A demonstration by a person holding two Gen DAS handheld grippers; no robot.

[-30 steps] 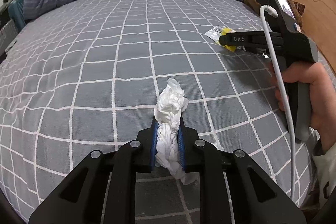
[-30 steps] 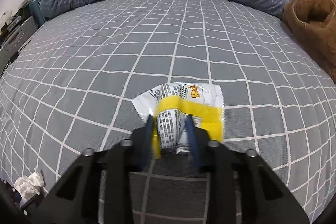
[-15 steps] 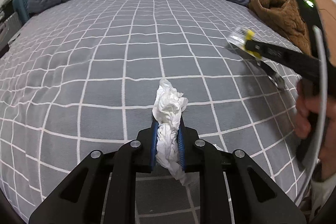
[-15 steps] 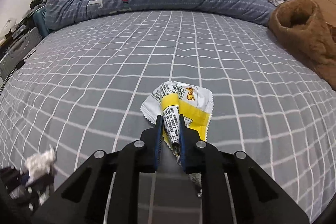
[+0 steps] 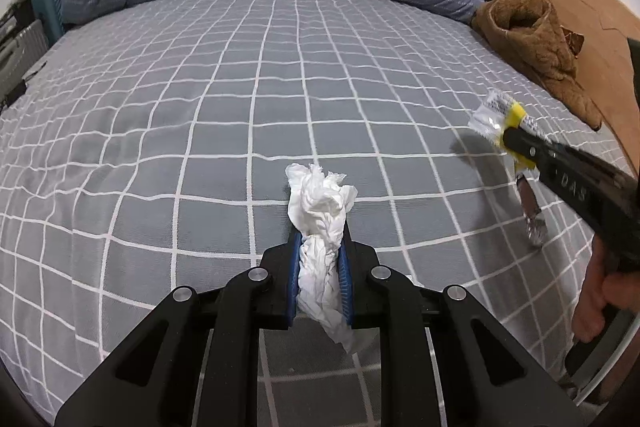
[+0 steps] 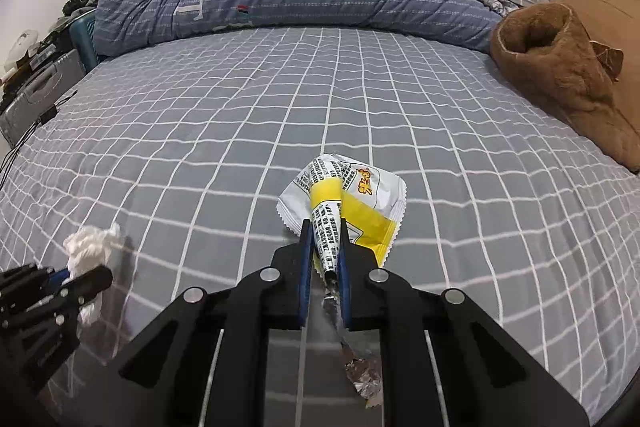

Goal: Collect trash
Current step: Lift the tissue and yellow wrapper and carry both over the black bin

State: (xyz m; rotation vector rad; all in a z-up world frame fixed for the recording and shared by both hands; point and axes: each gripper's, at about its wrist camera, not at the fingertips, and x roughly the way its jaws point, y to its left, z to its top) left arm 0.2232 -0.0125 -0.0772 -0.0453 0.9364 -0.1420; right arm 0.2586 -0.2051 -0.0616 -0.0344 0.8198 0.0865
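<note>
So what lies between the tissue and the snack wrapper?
Only bare checked bedsheet separates the tissue and the snack wrapper, in the left wrist view.

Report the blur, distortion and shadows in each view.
Left wrist view: strong fisheye bowing of the bedsheet grid, dark vignette corners; tissue sharp in the left gripper, the wrapper casts a soft shadow. Right wrist view: same bowing; wrapper print crisp in the right gripper, tissue at the left edge slightly blurred.

Crumpled paper tissue [image 5: 320, 203]; glossy foil wrapper [image 6: 352, 195]; matt cloth bedsheet [image 5: 200, 107].
</note>
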